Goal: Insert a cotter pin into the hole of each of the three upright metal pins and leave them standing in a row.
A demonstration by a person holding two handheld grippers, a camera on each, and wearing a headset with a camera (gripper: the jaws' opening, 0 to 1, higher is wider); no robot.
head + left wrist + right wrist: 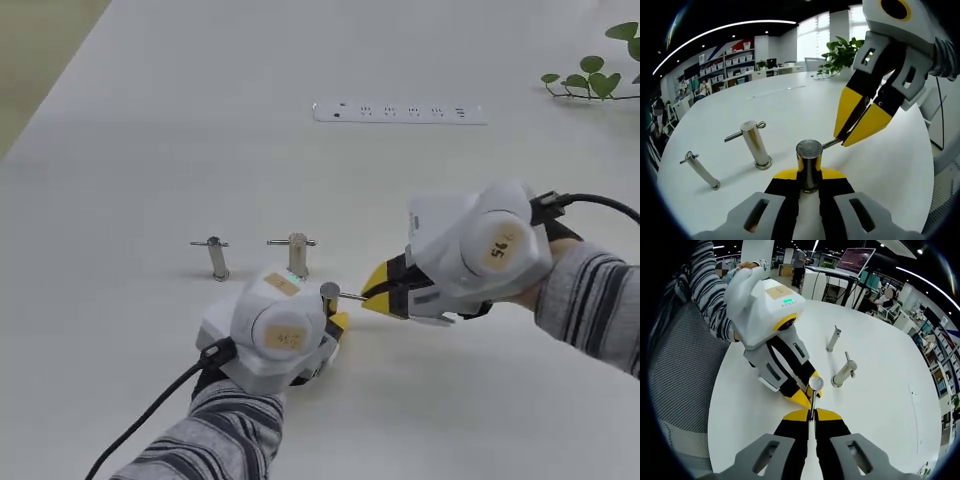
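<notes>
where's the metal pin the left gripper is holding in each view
Head view: held pin low centre, above the left gripper.
Left gripper view: held pin bottom centre, between its fingers.
Right gripper view: held pin centre, above its fingers.
Shared landmark: nearest finished pin.

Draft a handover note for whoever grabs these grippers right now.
Left gripper: shut on the third metal pin, upright on the table.
Right gripper: shut on a cotter pin, tip at that pin's head; cannot tell if it's in the hole.
Done: end pin and middle pin stand with cotter pins through them.
Left: push this cotter pin through, let go, keep all three in a row.
</notes>
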